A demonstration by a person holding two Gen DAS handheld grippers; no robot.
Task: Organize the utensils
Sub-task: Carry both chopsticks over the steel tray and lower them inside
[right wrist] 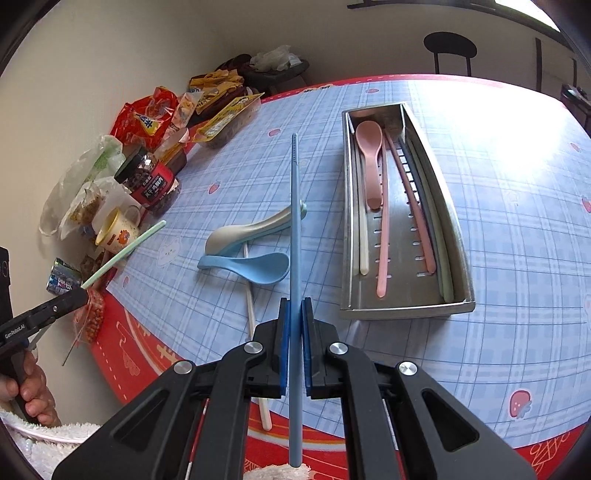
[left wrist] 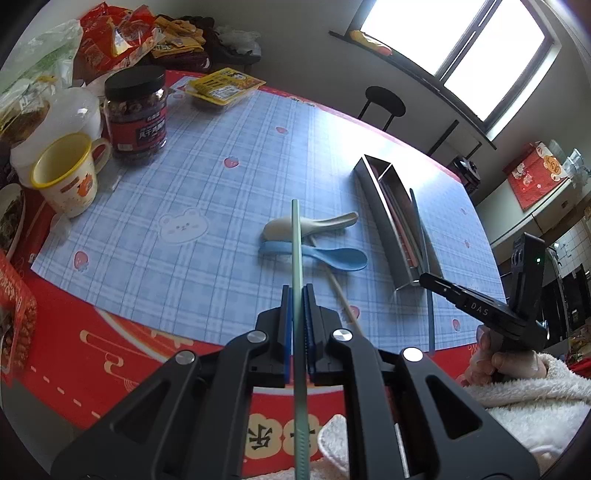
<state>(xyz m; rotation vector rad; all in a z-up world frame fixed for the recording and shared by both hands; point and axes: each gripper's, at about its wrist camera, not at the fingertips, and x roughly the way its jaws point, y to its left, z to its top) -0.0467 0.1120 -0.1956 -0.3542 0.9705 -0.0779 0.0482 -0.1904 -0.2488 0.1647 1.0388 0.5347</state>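
My left gripper [left wrist: 296, 295] is shut on a pale green chopstick [left wrist: 296, 243], held above the table; the same green chopstick [right wrist: 123, 253] shows at the left of the right wrist view. My right gripper [right wrist: 295, 308] is shut on a blue chopstick [right wrist: 294, 206], also lifted. Below them lie a cream spoon [left wrist: 284, 227] and a light blue spoon [left wrist: 332, 257], with a white chopstick [right wrist: 255, 332] under them. The steel utensil tray [right wrist: 406, 308] to the right holds a pink spoon [right wrist: 370, 155] and several chopsticks.
A cup with a yellow rim [left wrist: 62, 177], a dark-lidded jar [left wrist: 135, 114] and snack bags [left wrist: 110, 33] crowd the far left of the table. A black stool [left wrist: 384, 101] stands beyond the table. The person's sleeve [left wrist: 535, 398] is at the lower right.
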